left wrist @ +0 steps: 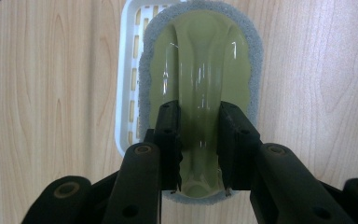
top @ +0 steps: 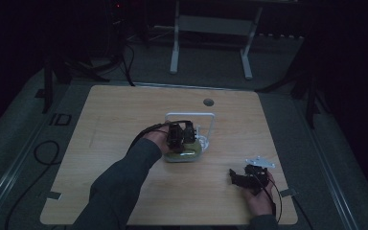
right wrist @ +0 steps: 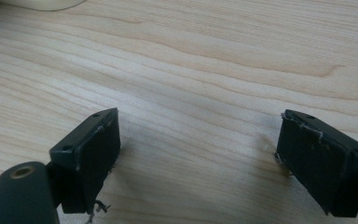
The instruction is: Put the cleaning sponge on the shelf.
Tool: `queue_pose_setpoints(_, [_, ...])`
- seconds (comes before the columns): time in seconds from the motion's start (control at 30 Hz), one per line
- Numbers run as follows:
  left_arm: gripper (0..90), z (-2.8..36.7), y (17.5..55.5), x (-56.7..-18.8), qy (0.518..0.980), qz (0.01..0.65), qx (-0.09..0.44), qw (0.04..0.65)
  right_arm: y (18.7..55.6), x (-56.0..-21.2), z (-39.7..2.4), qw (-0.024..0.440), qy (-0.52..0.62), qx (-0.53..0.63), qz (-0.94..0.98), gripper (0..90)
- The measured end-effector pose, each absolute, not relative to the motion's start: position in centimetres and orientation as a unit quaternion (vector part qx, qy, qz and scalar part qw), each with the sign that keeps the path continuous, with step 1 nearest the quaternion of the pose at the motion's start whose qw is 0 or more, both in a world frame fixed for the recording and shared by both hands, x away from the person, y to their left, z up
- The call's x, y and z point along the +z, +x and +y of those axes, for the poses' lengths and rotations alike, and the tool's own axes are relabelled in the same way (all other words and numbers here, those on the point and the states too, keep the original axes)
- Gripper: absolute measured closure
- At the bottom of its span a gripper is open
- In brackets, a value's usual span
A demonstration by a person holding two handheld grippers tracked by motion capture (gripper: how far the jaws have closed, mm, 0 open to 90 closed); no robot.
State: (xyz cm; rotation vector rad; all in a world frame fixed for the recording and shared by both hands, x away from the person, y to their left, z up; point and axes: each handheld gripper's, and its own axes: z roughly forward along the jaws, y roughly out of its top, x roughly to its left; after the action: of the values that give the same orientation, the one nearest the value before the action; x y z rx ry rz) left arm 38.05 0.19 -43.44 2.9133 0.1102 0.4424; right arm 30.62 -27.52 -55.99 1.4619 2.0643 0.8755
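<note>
Near the counter's middle, the left claw pinched the green scrubber's handle ridge over the white tray, probably to lift it; the right claw rested spread, empty.

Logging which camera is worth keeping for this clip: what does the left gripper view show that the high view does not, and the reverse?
Left gripper view: the left gripper has its jaws closed on the clear olive handle of a scrubber with a grey sponge rim, lying partly over a white slotted tray.

High view: the right gripper low over the table near the person's side, a white wire frame, and the floor around.

Both: the left gripper, the scrubber, and the wooden tabletop.
</note>
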Motion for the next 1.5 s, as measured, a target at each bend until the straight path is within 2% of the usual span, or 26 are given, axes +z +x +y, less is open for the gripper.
queue_pose_setpoints(0.63, [71.6,-0.7,39.2,-42.6,0.981,0.033,0.163,0.100,30.6,-56.0,-27.5,0.231,0.531,0.318,0.751,13.0])
queue_pose_setpoints(1.5, [71.5,-1.6,40.5,-44.6,0.978,0.028,0.190,0.083,30.6,-56.0,-27.5,0.231,0.530,0.319,0.751,13.0])
